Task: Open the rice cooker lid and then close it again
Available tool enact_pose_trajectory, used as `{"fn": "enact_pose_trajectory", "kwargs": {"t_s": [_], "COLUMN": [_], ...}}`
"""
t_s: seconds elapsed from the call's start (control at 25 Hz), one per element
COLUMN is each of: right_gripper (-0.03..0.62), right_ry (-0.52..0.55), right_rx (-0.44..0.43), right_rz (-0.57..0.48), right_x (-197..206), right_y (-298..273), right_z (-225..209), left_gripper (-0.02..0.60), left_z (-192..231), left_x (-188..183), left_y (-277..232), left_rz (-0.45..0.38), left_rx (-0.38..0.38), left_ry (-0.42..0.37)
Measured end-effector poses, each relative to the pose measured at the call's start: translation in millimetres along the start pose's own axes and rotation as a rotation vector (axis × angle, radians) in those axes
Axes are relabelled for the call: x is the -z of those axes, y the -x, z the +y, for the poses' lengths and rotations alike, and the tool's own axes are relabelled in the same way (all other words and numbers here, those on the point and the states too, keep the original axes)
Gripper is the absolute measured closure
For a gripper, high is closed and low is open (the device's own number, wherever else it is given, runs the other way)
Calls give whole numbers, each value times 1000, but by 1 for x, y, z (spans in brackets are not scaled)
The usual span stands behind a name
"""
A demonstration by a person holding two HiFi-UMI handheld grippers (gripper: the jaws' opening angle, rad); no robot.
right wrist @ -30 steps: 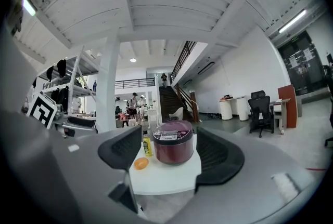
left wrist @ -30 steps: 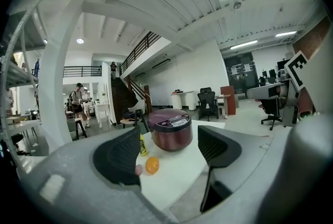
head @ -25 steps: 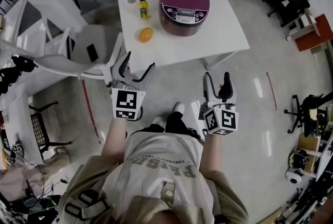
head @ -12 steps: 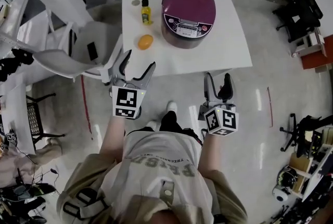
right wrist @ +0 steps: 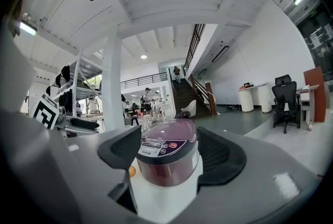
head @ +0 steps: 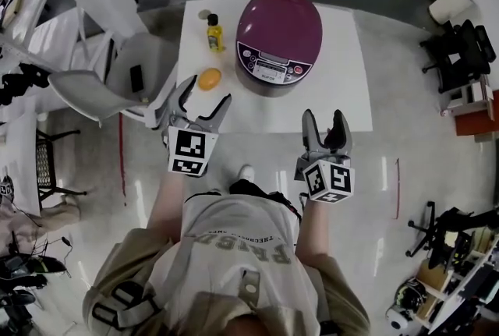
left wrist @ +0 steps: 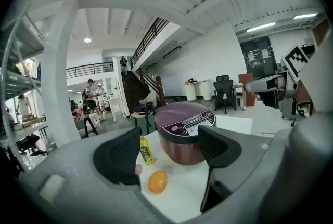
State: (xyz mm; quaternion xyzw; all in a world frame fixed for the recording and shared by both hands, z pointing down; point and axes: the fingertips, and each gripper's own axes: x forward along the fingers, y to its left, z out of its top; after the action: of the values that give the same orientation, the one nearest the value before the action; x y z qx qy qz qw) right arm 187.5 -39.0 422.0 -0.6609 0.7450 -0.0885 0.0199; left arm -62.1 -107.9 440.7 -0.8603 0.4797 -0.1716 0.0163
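Note:
A maroon rice cooker (head: 278, 40) with its lid down and a grey control panel facing me stands on a white table (head: 335, 85). It shows ahead in the left gripper view (left wrist: 184, 129) and the right gripper view (right wrist: 166, 158). My left gripper (head: 203, 102) hangs open at the table's near left edge, close to an orange fruit (head: 208, 79), with nothing between its jaws. My right gripper (head: 326, 122) is open too, just short of the table's near edge, right of the cooker and apart from it.
A small yellow bottle (head: 213, 32) and a round cap (head: 204, 14) stand at the table's far left. A white chair (head: 125, 81) with a phone on it sits left of the table. Chairs, shelving and equipment ring the polished floor.
Both grippers have come forward toward the table; the table and cooker now lie nearer in the head view. The jaws stand as they did.

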Motion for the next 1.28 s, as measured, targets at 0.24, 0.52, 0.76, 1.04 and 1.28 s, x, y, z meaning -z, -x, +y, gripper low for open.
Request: {"fn": "enact_pose_trajectory", "kwargs": {"t_s": [0.24,0.52,0.76,1.04,1.28], "right_gripper": [275,275,267,263,250], "right_ry": [11,12,3,20,110], "right_rx": [-75,-112,-121,-157,-231], "right_rz": [9,23,45,99,174], "right_x": [-3,-2,8,18,26], "right_y": [-29,-46,-55,-69,-81], "right_z": [-12,-24,-30,-24,-6], "left_gripper": [221,221,221,196,156], "left_z": [-4,-9,-14,-25,-33], "left_x": [-12,-15,-7,6,10], "left_y": [-27,-45,-54,-76,-93], "left_rz": [-9,-2,25,100,144], "left_rx": [-43,-60,-36,73,195], "left_ry": [23,48,37,-62,-189]}}
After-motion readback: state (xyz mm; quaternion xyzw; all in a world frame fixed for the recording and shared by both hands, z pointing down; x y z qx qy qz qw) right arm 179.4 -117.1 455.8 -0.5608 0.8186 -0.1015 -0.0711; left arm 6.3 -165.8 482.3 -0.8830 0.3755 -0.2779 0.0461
